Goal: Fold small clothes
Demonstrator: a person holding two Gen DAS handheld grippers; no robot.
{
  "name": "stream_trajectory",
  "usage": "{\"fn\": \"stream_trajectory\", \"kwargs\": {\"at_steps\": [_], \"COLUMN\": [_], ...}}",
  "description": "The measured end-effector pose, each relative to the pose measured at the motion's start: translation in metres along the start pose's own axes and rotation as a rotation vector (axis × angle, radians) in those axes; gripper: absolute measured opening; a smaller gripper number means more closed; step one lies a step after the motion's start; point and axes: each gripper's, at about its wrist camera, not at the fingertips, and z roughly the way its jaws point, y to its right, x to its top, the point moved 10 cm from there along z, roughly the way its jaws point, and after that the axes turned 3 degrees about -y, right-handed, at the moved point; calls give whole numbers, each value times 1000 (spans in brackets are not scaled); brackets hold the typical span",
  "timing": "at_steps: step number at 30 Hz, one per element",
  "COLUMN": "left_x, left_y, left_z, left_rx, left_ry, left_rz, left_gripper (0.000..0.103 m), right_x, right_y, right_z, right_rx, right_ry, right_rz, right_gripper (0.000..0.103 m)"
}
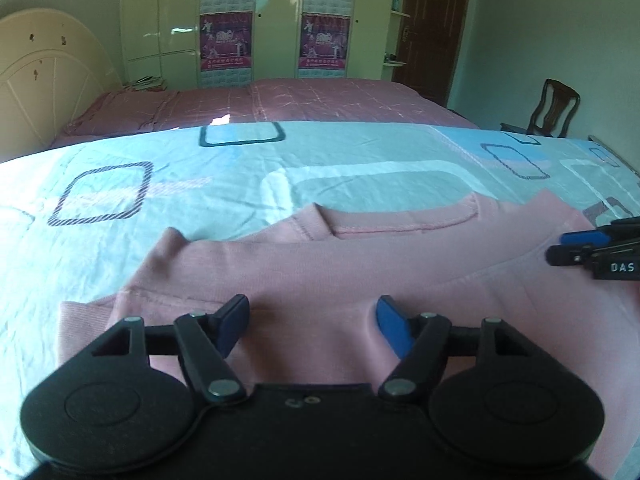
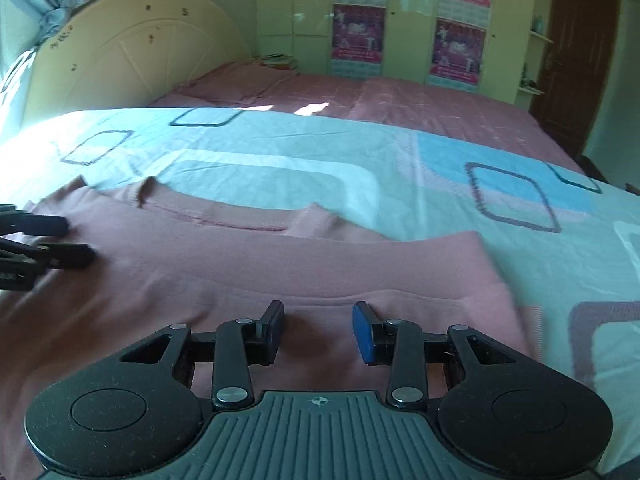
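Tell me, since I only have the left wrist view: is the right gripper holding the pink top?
Observer: No. In the right wrist view, the right gripper is open over the pink top, with no fabric between its pads.
Operator: Where does the top end on that side?
Observer: Its side edge lies a little to the right of that gripper. Beyond the edge there is only the patterned sheet.
Operator: Is there anything else outside my frame?
Observer: What looks like a bunched grey-blue curtain hangs to the left of the headboard.
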Motion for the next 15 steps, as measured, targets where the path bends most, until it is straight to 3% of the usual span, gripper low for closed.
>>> {"fn": "stream_trajectory", "kwargs": {"at_steps": [2, 6, 8, 11, 15], "left_x": [-2, -5, -3, -6, -25], "left_y": [-16, -29, -17, 21, 70], "left_z": [0, -5, -24, -57, -57], "left_rx": [63, 65, 37, -65, -130], "left_ry": [-11, -19, 17, 86, 56], "left_rz": [1, -48, -57, -51, 4], "left_gripper": [67, 67, 65, 68, 69], "right_x": [-4, -6, 1, 1, -23], "right_y": [25, 33, 17, -34, -98], "right_z": [-1, -12, -34, -71, -75], "right_rx": [-38, -40, -12, 111, 240], "right_ry": [-7, -10, 51, 133, 94], "right_rz": [41, 82, 79, 20, -90], "right_gripper": [37, 37, 37, 37, 37]}}
